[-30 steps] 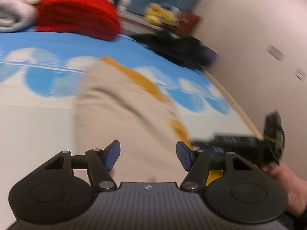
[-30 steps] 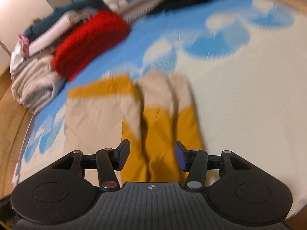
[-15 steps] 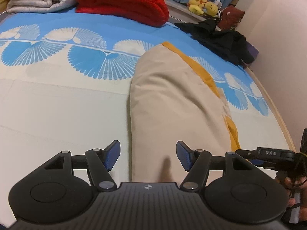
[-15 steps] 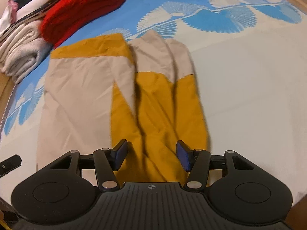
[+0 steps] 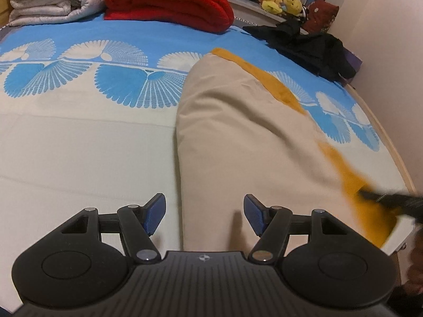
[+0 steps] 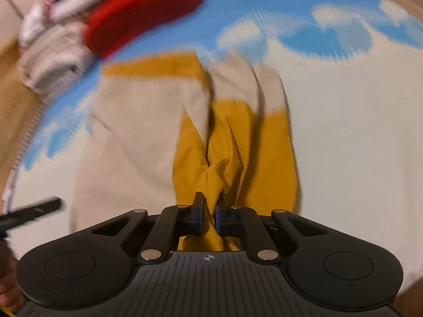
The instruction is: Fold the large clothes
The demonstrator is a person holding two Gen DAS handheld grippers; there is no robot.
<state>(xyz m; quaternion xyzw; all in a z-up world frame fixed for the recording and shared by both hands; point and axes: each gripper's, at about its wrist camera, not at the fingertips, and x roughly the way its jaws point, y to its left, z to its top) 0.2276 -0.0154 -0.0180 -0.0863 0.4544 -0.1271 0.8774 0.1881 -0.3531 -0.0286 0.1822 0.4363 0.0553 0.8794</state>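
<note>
Left wrist view: left gripper (image 5: 205,215) spread wide, gripping nothing, hovering over the near edge of the beige-and-mustard garment (image 5: 238,132) lying ahead on the bedsheet (image 5: 79,145). Red blanket (image 5: 169,0) far ahead.

Right wrist view, blurred: right gripper (image 6: 209,216) pinched nearly closed on a mustard fold of the garment (image 6: 232,145), the rest stretching ahead and leftward.

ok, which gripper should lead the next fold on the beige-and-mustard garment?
Right. The right gripper is already shut on the mustard sleeve fabric; the left gripper is open over the garment's beige edge, gripping nothing.
</note>
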